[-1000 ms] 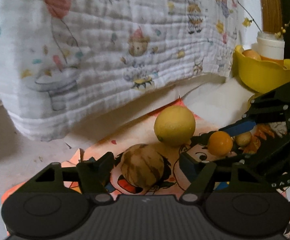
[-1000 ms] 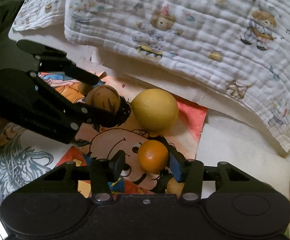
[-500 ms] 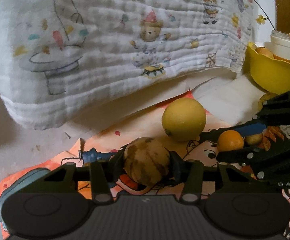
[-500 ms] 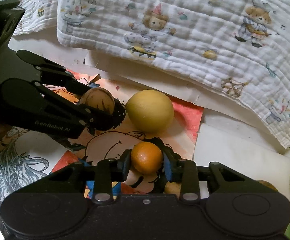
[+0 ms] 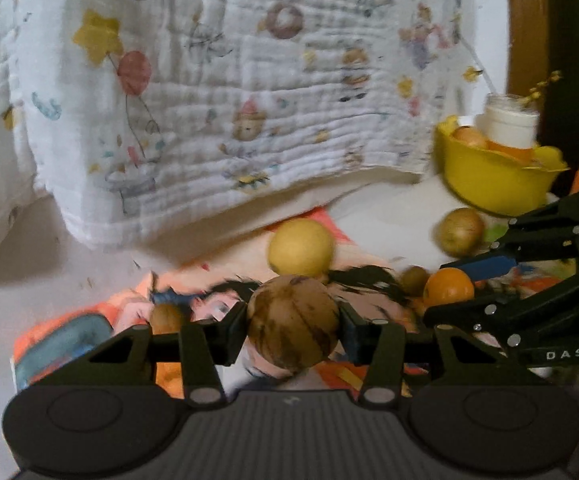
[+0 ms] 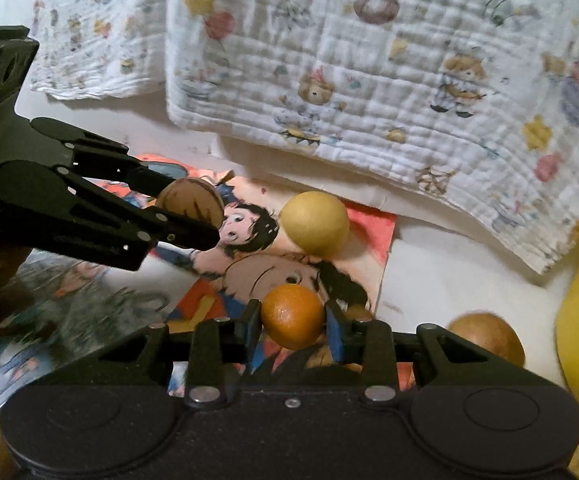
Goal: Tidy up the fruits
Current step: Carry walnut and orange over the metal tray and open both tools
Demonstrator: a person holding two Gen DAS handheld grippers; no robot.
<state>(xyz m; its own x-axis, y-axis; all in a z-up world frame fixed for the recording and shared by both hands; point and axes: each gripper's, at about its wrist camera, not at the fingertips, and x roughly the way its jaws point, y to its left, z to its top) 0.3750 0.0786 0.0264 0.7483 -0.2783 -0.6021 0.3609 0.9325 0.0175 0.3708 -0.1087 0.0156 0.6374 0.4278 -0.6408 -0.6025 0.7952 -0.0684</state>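
left gripper (image 5: 292, 330): jaws clamped on brown mottled fruit (image 5: 292, 326) | right gripper (image 6: 292, 320): jaws clamped on orange (image 6: 292, 316) | both apparently raised over cartoon poster (image 6: 249, 276) | yellow bowl (image 5: 493, 184) at right edge

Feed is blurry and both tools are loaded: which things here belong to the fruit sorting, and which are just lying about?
Job:
left tool shut on brown mottled fruit
right tool shut on orange
yellow fruit
russet fruit
yellow bowl

Lying about:
printed blanket
cartoon posters
white jar
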